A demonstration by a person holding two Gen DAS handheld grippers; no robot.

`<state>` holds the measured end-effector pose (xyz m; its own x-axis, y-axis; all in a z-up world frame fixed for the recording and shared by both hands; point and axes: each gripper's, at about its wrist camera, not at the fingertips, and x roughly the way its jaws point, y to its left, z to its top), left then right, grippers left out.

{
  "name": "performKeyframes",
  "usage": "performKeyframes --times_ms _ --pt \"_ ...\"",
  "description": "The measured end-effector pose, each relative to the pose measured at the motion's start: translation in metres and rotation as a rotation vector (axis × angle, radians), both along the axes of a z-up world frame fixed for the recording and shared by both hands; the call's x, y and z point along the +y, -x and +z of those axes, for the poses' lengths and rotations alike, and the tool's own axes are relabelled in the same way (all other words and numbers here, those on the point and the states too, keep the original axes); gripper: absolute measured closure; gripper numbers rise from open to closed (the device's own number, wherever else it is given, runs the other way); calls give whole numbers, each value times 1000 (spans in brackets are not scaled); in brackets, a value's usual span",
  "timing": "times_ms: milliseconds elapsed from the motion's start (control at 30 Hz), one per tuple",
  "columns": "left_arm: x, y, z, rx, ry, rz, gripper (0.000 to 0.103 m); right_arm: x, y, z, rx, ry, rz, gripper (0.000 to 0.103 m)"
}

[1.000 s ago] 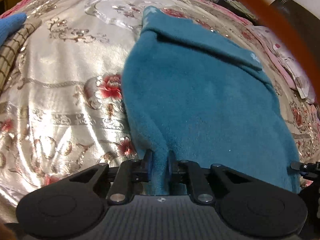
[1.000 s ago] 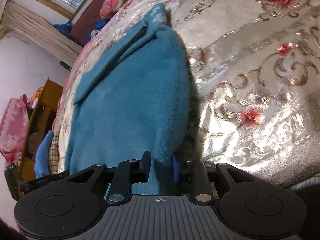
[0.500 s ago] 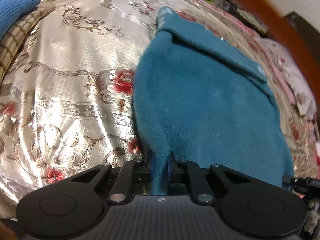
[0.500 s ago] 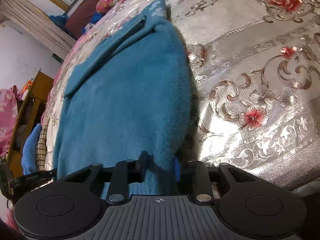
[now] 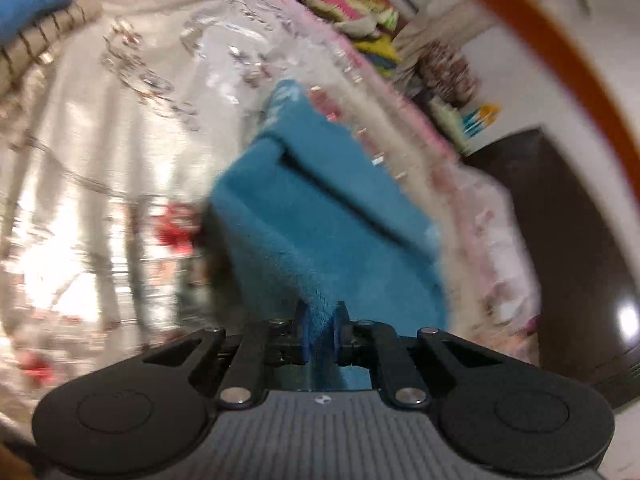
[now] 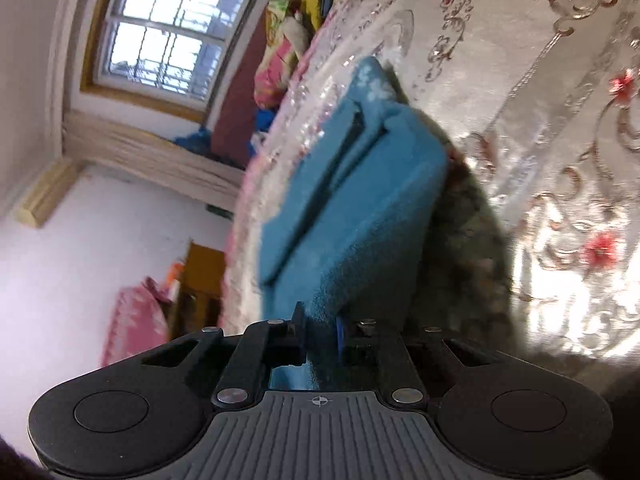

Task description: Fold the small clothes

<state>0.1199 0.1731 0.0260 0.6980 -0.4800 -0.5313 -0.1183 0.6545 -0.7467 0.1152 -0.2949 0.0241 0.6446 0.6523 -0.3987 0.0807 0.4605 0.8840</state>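
A teal fleece garment (image 5: 320,224) lies lengthwise on a silver floral bedspread (image 5: 100,168), with a folded band across its far end. My left gripper (image 5: 320,330) is shut on the garment's near left corner and holds it lifted off the bed. In the right wrist view my right gripper (image 6: 318,330) is shut on the near right corner of the same garment (image 6: 360,208), also lifted, and a dark shadow falls on the bedspread (image 6: 560,120) beneath it. Both views are motion-blurred.
A blue cloth (image 5: 36,0) on a checked cloth (image 5: 36,44) lies at the far left of the bed. Pink and yellow bedding (image 5: 344,4) is piled at the far end. A dark cabinet (image 5: 568,240) stands right. A window (image 6: 160,36) and wooden furniture (image 6: 200,280) show left.
Both grippers have risen and swung forward with the garment's near edge, lifting it off the bedspread. The views have tilted up, bringing the window and the room into sight.
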Motion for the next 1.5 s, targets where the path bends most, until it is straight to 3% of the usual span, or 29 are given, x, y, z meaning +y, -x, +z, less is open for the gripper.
performKeyframes --times_ms 333,533,867,1133,1400,1500 --pt "14 -71 -2 -119 168 21 87 0 -58 17 -38 -109 -81 89" --pt "30 -120 2 -175 177 65 87 1 -115 22 -68 -118 -145 89" --pt "49 -198 -28 -154 108 159 87 -4 -211 -9 -27 -88 -244 89" --pt "57 -216 -58 -96 161 216 87 3 -254 -41 36 14 -290 89" --pt "60 -212 -63 -89 243 262 87 -2 -261 -47 72 -37 -275 84" --pt "61 -208 -61 -101 271 276 86 -1 -258 -43 57 -42 -270 75"
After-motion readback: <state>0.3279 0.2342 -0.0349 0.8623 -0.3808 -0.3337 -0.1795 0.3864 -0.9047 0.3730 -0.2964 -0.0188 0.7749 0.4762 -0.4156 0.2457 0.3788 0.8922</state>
